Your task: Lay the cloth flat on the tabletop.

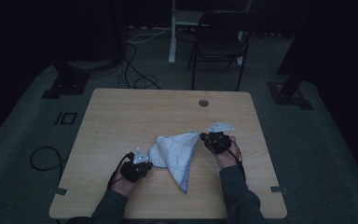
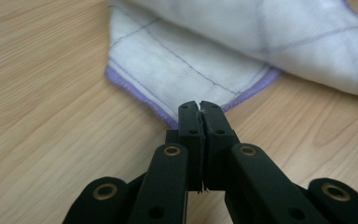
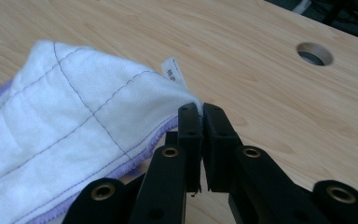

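While pinched at two corners: one cloth | left claw | right claw

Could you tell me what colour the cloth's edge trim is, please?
Purple, on a white cloth; clearest in the left gripper view.

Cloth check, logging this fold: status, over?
Left tool shut on cloth corner. Right tool shut on far corner by the tag. Cloth half lifted over the table. Nothing in the way.
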`<state>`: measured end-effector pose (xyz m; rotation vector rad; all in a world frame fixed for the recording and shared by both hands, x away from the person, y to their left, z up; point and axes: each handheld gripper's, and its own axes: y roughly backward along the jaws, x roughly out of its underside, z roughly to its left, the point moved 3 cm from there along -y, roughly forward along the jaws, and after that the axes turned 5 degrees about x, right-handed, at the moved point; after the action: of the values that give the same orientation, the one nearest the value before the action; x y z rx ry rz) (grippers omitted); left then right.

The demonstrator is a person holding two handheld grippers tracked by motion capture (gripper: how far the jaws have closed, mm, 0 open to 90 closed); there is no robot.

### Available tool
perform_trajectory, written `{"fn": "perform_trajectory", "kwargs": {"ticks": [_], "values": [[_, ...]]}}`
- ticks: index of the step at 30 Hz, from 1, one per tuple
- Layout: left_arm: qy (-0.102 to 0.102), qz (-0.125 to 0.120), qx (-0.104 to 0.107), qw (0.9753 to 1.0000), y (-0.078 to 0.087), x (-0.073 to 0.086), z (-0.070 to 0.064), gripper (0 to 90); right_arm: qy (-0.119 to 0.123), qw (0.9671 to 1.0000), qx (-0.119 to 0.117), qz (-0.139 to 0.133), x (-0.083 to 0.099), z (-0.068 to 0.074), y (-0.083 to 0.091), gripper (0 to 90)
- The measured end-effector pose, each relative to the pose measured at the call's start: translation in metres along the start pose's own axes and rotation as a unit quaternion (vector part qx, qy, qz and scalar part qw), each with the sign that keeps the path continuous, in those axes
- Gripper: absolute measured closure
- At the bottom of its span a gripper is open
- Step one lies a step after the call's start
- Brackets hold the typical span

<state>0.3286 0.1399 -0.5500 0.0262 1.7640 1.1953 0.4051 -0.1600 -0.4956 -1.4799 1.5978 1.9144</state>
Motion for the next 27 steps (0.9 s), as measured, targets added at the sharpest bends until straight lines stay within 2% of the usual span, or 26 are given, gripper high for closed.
{"fn": "perform_trajectory", "kwargs": {"ticks": [3, 13, 15, 20, 27], "values": [[0.008, 0.008, -0.01, 0.9999, 0.009, 0.006, 0.013, 88.9, -0.005, 0.9999, 0.009, 0.003, 0.004, -0.008, 0.004, 87.5], [0.031, 0.018, -0.033, 0.9988, 0.026, 0.02, 0.036, 88.9, -0.018, 0.9993, 0.031, 0.007, 0.017, -0.029, 0.018, 87.6], [0.037, 0.018, -0.044, 0.9982, 0.032, 0.023, 0.043, 88.9, -0.022, 0.9991, 0.036, 0.007, 0.02, -0.035, 0.021, 87.7], [0.047, 0.018, -0.042, 0.9979, 0.036, 0.028, 0.048, 88.9, -0.027, 0.9987, 0.042, 0.01, 0.025, -0.042, 0.025, 87.7], [0.04, 0.025, -0.04, 0.9981, 0.034, 0.028, 0.044, 88.8, -0.027, 0.9986, 0.043, 0.012, 0.027, -0.042, 0.025, 87.7]]}}
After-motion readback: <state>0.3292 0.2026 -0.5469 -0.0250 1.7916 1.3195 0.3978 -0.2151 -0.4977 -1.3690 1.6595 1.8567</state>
